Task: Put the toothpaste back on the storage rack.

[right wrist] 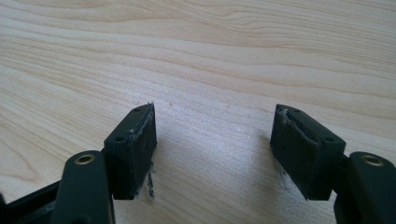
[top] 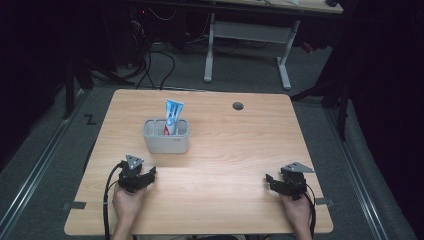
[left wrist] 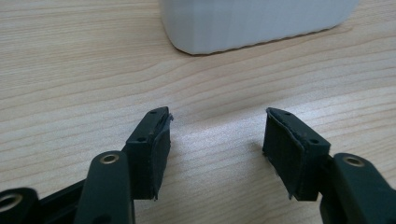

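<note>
On pale wooden table [top: 225,150]: blue-and-white toothpaste tube [top: 173,116] upright inside grey plastic holder [top: 166,142], apparently placed. Left gripper [top: 148,172] near holder, jaws apart, empty. Right gripper [top: 270,179] likewise apart, empty, well away.

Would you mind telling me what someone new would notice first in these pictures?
Most striking is the blue and white toothpaste tube standing upright in the grey holder on the wooden table, left of centre. Nearer the person, the left gripper and right gripper rest apart, jaws open, nothing between them.
</note>
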